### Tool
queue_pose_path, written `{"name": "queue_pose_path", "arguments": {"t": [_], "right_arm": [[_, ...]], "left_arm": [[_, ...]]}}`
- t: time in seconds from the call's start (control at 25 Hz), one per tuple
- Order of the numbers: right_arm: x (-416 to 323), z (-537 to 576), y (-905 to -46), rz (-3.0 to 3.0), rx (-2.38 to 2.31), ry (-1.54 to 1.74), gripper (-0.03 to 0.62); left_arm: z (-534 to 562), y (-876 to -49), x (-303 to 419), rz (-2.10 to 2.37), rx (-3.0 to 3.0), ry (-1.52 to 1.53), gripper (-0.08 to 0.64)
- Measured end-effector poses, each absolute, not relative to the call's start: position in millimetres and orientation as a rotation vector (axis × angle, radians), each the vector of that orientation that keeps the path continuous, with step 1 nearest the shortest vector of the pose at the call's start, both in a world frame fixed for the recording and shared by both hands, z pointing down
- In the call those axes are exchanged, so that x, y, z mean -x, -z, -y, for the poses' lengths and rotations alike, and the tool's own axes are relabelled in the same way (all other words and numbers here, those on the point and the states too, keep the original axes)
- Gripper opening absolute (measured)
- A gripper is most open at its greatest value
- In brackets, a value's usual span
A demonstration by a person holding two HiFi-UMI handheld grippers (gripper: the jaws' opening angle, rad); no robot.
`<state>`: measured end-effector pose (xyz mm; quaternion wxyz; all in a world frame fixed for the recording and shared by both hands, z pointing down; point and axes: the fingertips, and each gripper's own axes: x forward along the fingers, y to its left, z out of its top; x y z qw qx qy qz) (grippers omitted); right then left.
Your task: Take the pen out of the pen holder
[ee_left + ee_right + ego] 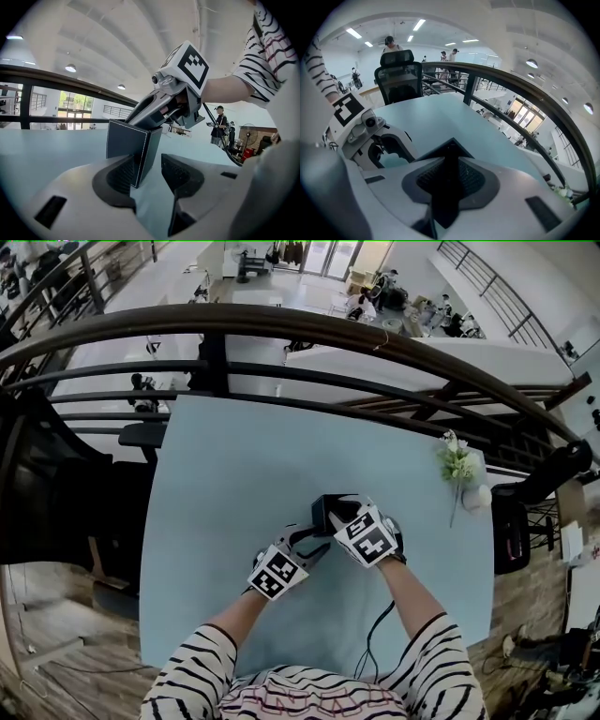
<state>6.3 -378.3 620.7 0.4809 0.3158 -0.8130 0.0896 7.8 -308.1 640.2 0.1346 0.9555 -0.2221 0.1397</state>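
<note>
A dark square pen holder (325, 510) with white stitching (127, 149) stands in the middle of the pale blue table (234, 484). My right gripper (339, 514) points steeply down into the holder's top. In the right gripper view its pads (476, 180) stand close together with a slim dark pen (447, 187) filling the gap between them, over the holder's rim (451, 144). My left gripper (150, 171) lies low at the holder's near corner. Its left pad (119, 176) rests by one wall, and its right pad (180, 173) stands clear of the holder.
A small flower sprig in a white vase (461, 470) stands near the table's right edge. A dark railing (309, 329) runs behind the table's far edge. A black office chair (397, 75) stands past the table's end. A cable (370, 638) trails from my right gripper.
</note>
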Motion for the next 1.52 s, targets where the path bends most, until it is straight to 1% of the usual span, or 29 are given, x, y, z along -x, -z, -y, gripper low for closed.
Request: {"name": "queue_pose_path", "arguments": {"t": [0.24,0.56,1.0,1.52], "right_arm": [[-0.2,377.7,-622.0,1.948,-0.698,-0.132,0.08],[-5.1,377.7,-622.4,1.989,-0.683,-0.135,0.066],[-14.1,379.5,-591.8,2.1,-0.867,-0.178,0.063],[-49.1,355.2,-539.2,2.278,-1.157,-0.227,0.063]], "left_arm": [[307.8,-640.7,-7.1,0.621,-2.768,-0.392,0.158],[308.0,-642.4,-11.0,0.609,-2.767,-0.376,0.158],[303.0,-639.9,-3.7,0.62,-2.756,-0.424,0.158],[292.5,-619.0,0.1,0.707,-2.745,-0.472,0.158]]}}
